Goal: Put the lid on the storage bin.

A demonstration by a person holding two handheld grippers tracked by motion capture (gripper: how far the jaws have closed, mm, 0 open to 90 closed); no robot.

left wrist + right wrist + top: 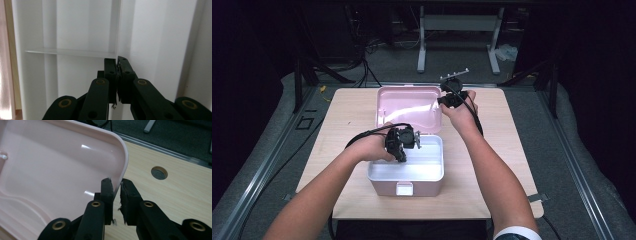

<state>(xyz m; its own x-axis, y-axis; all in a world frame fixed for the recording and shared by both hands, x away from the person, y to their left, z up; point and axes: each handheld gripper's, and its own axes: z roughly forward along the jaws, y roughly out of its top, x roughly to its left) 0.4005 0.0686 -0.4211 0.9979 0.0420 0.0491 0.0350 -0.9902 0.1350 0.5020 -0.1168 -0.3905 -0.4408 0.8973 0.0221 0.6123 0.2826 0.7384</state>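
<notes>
In the high view, the left tongs [404,142] sit just left of centre, lowered into the white tray [432,167] of an open pink box [384,189] at the middle of the tabletop [352,107]. In the left gripper view, the left tongs [117,75] are pressed together on a thin white divider [118,30] of that tray. Farther right and higher in the high view, the right tongs [447,100] meet the raised pink lid [407,105]. In the right gripper view, the right tongs [115,195] pinch the lid's edge [124,160].
</notes>
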